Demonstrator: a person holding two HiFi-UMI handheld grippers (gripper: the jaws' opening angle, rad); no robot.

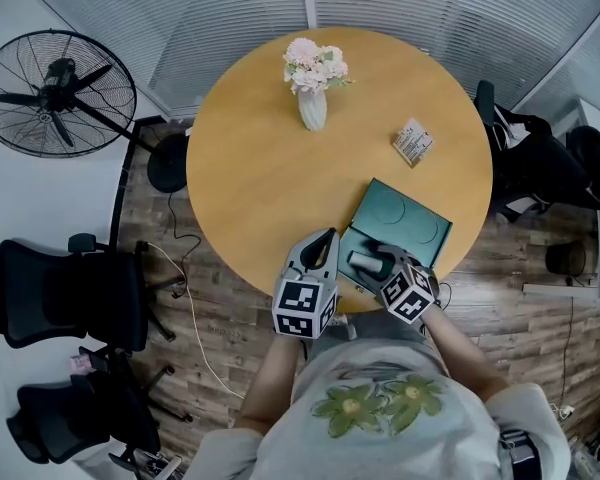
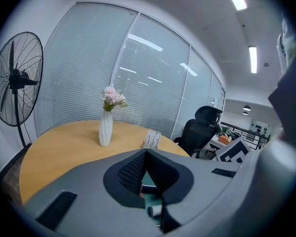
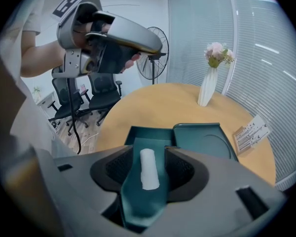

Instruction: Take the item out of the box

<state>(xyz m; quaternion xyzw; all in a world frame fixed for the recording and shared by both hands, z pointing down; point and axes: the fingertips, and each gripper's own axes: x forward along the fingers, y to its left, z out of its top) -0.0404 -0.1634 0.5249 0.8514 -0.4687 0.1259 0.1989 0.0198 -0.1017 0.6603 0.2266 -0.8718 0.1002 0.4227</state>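
Note:
An open teal box lies at the near edge of the round table, its lid folded flat beside it. My right gripper is shut on a teal insert that carries a white roll, holding it just above the box base; the lid lies to its right. My left gripper hovers just left of the box, jaws together with nothing between them. In the left gripper view the left gripper shows teal and a bit of the white roll below its closed tips.
A white vase of pink flowers stands at the far middle of the wooden table. A small printed card lies at the far right. A floor fan and black office chairs stand around the table.

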